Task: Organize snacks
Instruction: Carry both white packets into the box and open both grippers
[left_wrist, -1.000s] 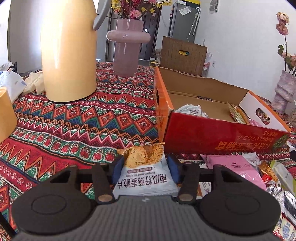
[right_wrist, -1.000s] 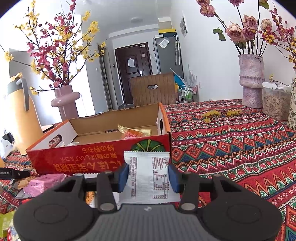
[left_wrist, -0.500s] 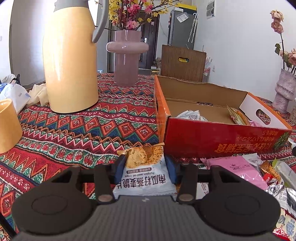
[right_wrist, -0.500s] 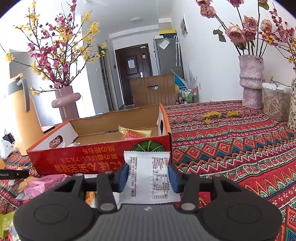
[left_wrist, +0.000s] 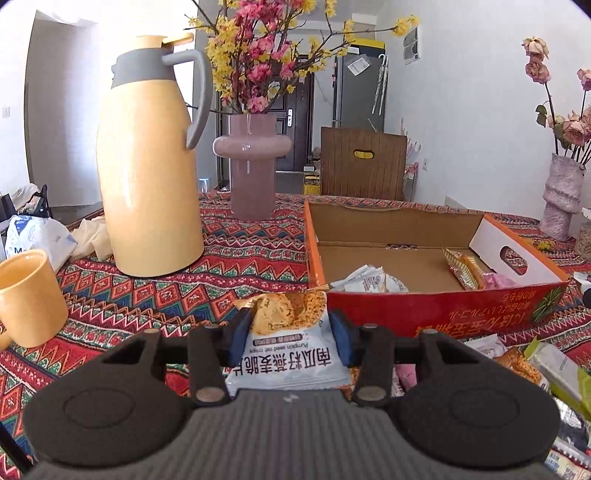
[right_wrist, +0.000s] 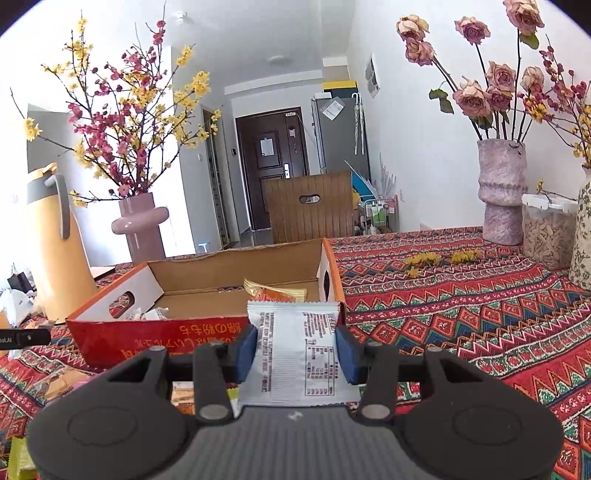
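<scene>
Biggest risk: red box (left_wrist: 443, 314) front wall stands btwn both packets & the box floor; a packet coming in too low would catch the rim & slip, since each is pinched only at its edges. Left gripper (left_wrist: 290, 334) pads clamp the crisps packet (left_wrist: 288, 339) in front of the box; right gripper (right_wrist: 295, 345) pads clamp the white packet (right_wrist: 295, 354) at the wall. Vs a sec ago: left view sits higher, more of the thermos (left_wrist: 147, 184) shows; right view near unchanged.
</scene>
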